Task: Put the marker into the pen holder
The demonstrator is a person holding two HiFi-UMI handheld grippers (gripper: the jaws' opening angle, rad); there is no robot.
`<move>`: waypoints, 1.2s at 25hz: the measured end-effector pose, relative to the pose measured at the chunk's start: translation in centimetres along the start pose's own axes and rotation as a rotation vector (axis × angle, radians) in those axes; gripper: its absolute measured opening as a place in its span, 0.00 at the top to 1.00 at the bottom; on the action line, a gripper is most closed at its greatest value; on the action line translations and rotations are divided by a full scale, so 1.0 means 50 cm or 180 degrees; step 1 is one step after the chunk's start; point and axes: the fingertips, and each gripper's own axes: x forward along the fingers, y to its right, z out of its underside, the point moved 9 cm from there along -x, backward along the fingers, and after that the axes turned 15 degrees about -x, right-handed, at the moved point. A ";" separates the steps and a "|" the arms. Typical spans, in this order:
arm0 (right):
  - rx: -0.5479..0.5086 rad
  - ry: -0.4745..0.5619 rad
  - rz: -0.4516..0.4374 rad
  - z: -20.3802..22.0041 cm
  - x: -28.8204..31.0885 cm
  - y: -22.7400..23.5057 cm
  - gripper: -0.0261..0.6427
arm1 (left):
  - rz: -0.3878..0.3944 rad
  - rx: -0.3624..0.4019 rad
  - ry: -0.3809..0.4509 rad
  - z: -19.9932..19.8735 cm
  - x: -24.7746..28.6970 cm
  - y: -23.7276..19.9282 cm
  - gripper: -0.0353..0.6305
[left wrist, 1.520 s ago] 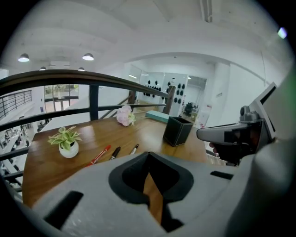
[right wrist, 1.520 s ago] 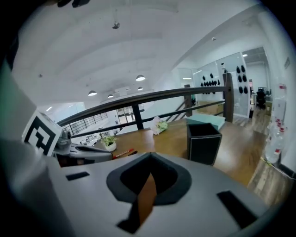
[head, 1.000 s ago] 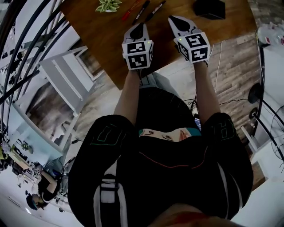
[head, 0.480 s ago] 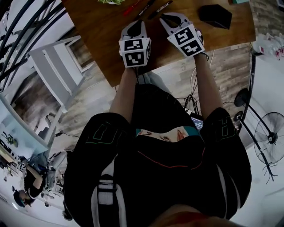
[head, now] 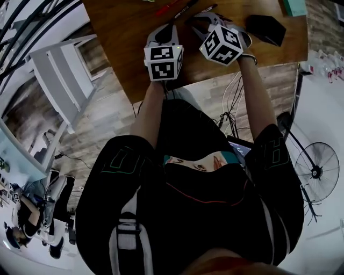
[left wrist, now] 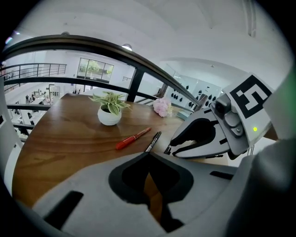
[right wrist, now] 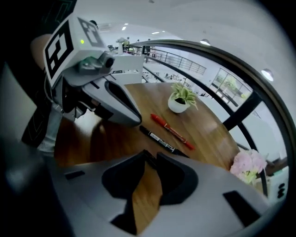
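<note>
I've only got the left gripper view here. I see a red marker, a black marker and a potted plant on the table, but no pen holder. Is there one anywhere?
Observer: Probably. The head view shows a black box on the table, to the right of the right gripper.
Operator: Are that gripper's jaws open?
Observer: In the right gripper view they stand slightly apart, with only bare wood between them.
Operator: Is there just the one black marker?
Observer: No. The head view shows a second black marker beside the right gripper's tip.
</note>
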 end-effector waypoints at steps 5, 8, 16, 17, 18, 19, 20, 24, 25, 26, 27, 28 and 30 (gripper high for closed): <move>-0.0542 -0.0210 -0.0324 -0.021 0.031 -0.003 0.83 | 0.0021 -0.0046 -0.0030 -0.005 0.000 -0.012 0.94; -0.0807 -0.0339 -0.0486 -0.019 0.051 -0.006 0.83 | 0.0048 -0.0048 -0.0066 -0.003 0.011 -0.019 0.94; -0.1225 -0.0514 -0.0591 -0.023 0.069 0.000 0.86 | 0.0069 -0.0075 -0.0103 -0.003 0.017 -0.025 0.94; -0.1274 -0.0519 -0.0615 -0.022 0.071 -0.001 0.86 | 0.0067 -0.0072 -0.0104 -0.004 0.018 -0.025 0.94; -0.1315 -0.0524 -0.0630 -0.023 0.073 -0.001 0.86 | 0.0065 -0.0064 -0.0105 -0.005 0.018 -0.026 0.94; -0.1340 -0.0530 -0.0639 -0.024 0.075 0.000 0.86 | 0.0062 -0.0053 -0.0104 -0.007 0.016 -0.028 0.94; -0.1351 -0.0536 -0.0643 -0.027 0.075 0.001 0.86 | 0.0056 -0.0042 -0.0101 -0.010 0.014 -0.030 0.94; -0.1324 -0.0527 -0.0631 -0.031 0.075 0.005 0.86 | -0.0001 -0.0010 -0.0071 -0.016 0.003 -0.026 0.94; -0.1308 -0.0522 -0.0643 -0.031 0.074 0.007 0.86 | -0.0021 0.0000 -0.0056 -0.017 0.002 -0.021 0.94; -0.1294 -0.0521 -0.0661 -0.031 0.074 0.008 0.85 | -0.0039 0.0012 -0.0042 -0.018 0.001 -0.016 0.94; -0.1282 -0.0523 -0.0685 -0.031 0.076 0.009 0.85 | -0.0054 0.0027 -0.0029 -0.018 0.001 -0.011 0.94; -0.1269 -0.0524 -0.0715 -0.031 0.079 0.010 0.85 | -0.0067 0.0044 -0.0018 -0.018 0.001 -0.006 0.94; -0.1213 -0.0512 -0.0812 -0.032 0.089 0.014 0.85 | -0.0103 0.0073 0.0001 -0.015 -0.001 -0.002 0.94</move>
